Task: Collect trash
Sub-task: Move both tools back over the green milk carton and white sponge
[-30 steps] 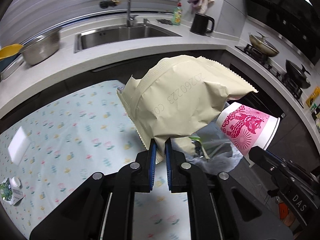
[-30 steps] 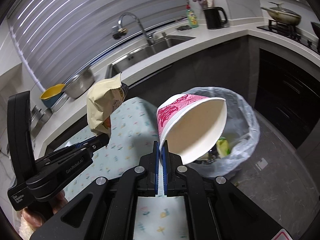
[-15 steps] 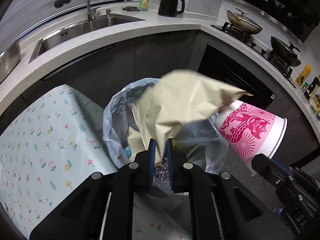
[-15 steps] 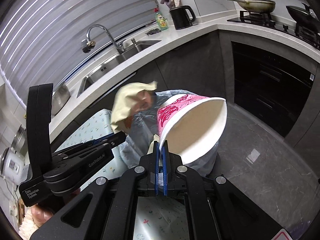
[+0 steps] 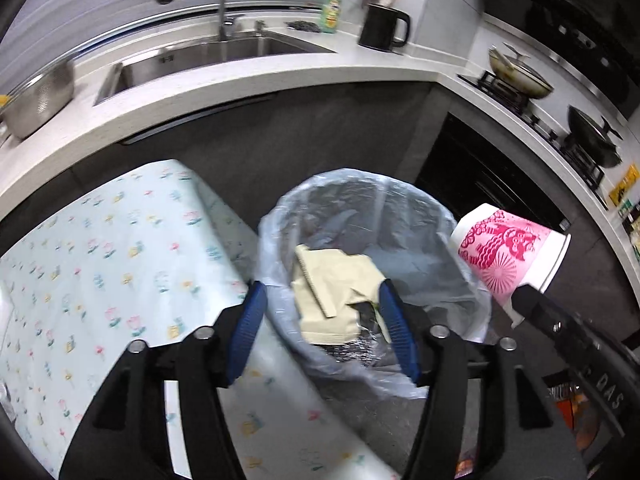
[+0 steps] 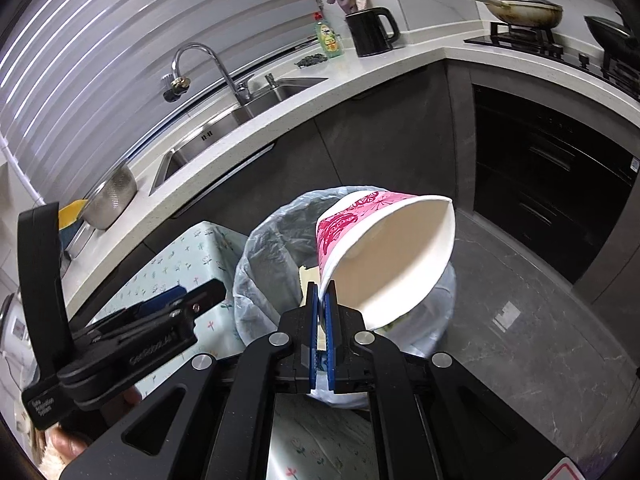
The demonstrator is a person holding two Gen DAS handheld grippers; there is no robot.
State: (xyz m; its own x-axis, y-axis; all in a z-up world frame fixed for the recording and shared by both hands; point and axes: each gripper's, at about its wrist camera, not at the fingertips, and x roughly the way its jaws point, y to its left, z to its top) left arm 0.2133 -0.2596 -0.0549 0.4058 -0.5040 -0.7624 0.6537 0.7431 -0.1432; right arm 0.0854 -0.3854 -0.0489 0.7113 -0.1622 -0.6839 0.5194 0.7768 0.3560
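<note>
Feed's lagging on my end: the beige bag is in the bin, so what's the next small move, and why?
Probably open the right gripper to drop the pink paper cup. It is shut on the cup's rim, and the cup hangs over the lined trash bin. The left gripper has just opened and holds nothing; the beige bag lies inside.

Worktop: pale stone counter (image 6: 400, 68) ran round the corner, a steel sink (image 5: 224, 54) set in it.
Cabinets: dark grey fronts (image 6: 380, 136) below.
Floor: grey marbled tiles (image 6: 532, 320), glossy.
Wall: ribbed grey panelling (image 6: 100, 40) behind the tap (image 6: 200, 56).
Hob: pans on the burners (image 5: 520, 76).
</note>
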